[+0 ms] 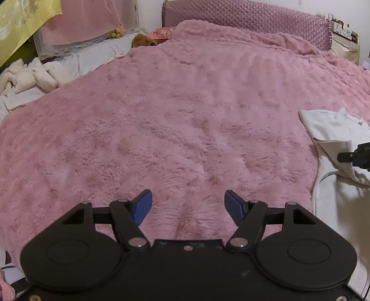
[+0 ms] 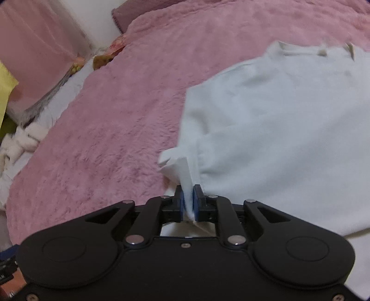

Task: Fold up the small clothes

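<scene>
A small white garment (image 2: 277, 129) lies on the pink fluffy blanket (image 2: 120, 120), filling the right of the right wrist view. My right gripper (image 2: 189, 199) is shut on a folded edge of the garment at its near left side, with white cloth pinched between the blue pads. In the left wrist view the garment (image 1: 333, 129) shows at the far right, with the right gripper's tip (image 1: 353, 157) on it. My left gripper (image 1: 188, 206) is open and empty, hovering over bare blanket (image 1: 175, 120) to the left of the garment.
A purple quilted headboard (image 1: 249, 20) stands at the far end of the bed. White stuffed toys (image 1: 30, 76) and a grey sheet (image 1: 92, 58) lie along the left side. A pink curtain (image 1: 87, 20) hangs beyond them.
</scene>
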Motion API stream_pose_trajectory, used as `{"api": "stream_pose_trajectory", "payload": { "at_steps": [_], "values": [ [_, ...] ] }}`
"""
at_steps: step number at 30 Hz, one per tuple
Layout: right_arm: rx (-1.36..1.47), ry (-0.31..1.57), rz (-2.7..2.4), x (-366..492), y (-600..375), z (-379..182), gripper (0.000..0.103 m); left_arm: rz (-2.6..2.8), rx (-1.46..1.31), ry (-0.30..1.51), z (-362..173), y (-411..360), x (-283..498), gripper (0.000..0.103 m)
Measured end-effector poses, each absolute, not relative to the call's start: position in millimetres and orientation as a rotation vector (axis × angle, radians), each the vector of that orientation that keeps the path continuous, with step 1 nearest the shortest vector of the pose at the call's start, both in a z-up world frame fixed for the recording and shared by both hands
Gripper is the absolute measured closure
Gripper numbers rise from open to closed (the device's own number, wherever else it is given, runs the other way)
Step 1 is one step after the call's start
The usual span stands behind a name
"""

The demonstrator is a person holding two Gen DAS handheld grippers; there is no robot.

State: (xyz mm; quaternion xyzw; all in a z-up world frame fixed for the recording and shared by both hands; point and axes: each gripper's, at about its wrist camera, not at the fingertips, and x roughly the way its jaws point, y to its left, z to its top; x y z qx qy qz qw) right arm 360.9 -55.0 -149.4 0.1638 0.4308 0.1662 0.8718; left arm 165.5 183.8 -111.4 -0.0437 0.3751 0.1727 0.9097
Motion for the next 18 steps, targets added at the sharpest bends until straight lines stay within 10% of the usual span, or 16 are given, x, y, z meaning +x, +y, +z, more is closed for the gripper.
{"api": "stream_pose_trajectory", "payload": {
  "at_steps": [5, 18],
  "values": [
    [0.363, 0.912, 0.416, 363.0, -67.7, -144.3, 0.047, 0.337, -0.097, 0.773, -109.8, 178.1, 165.4, 0.033],
    [0.091, 0.851, 0.264, 375.4, -62.0, -146.9, 0.040, 0.307, -0.077, 0.802, -119.8, 170.2, 179.3, 0.033]
  ]
}}
